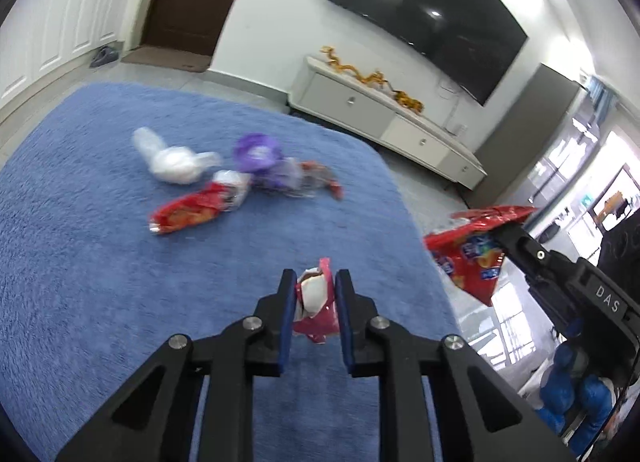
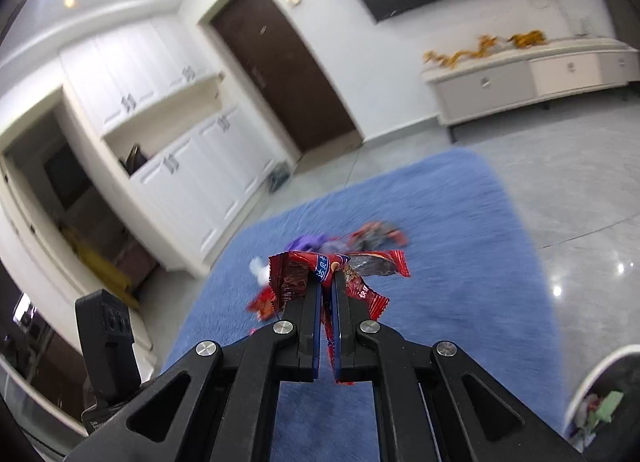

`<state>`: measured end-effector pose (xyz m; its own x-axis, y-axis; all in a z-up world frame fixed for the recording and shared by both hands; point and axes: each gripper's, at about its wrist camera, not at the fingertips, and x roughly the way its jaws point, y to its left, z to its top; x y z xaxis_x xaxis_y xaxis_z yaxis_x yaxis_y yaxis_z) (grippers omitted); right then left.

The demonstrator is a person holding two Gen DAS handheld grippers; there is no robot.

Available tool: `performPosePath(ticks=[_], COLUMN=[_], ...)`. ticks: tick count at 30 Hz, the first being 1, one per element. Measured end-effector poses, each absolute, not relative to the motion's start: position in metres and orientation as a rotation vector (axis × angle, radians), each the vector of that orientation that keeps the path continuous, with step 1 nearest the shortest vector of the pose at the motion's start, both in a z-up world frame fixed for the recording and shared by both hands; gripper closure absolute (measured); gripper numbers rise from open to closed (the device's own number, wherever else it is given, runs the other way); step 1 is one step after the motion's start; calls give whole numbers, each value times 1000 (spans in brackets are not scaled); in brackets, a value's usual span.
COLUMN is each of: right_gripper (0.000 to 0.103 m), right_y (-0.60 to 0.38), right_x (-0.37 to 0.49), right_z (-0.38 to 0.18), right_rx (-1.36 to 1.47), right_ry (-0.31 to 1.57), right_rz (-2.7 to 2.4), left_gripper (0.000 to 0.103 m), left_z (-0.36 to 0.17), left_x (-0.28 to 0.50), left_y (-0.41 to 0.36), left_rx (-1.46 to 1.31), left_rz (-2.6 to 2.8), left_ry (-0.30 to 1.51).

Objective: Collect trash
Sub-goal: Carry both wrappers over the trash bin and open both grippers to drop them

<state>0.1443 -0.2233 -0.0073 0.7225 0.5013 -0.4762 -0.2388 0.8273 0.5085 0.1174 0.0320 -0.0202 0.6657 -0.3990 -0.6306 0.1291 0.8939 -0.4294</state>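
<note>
My left gripper (image 1: pixel 315 280) is shut on a crumpled pink and white wrapper (image 1: pixel 316 304), held above the blue rug (image 1: pixel 100 262). My right gripper (image 2: pixel 327 276) is shut on a red snack bag (image 2: pixel 340 266); the left wrist view shows that same red snack bag (image 1: pixel 468 254) hanging at the right, off the rug's edge. More trash lies on the rug: a red chip bag (image 1: pixel 186 214), a white crumpled plastic bag (image 1: pixel 172 162), a purple wrapper (image 1: pixel 256 154) and a clear wrapper with red ends (image 1: pixel 312 180).
A white TV cabinet (image 1: pixel 384 118) stands against the far wall under a dark screen (image 1: pixel 428 18). A brown door (image 2: pixel 280 74) and white cupboards (image 2: pixel 192 166) lie beyond the rug. A bin (image 2: pixel 592 402) with trash inside shows at the lower right.
</note>
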Motion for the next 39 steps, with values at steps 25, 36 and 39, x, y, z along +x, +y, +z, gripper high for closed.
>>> performPosePath(ticks=[25,36,39], right_gripper=[94,62,62], right_y=[-503,-525,-522], right_x=[8,6,7], right_z=[-96,-121,-117], right_rx=[670,720,715], right_ry=[703,734,728], right_rz=[-305,-381,-389], left_gripper=[82,53,53], left_z=[-23,-39,-37], left_x=[113,121,118], left_y=[-333,-365,-360], left_rx=[-3,-22,-22], left_rz=[-839,-864,-859], left_ry=[969,1033,1025])
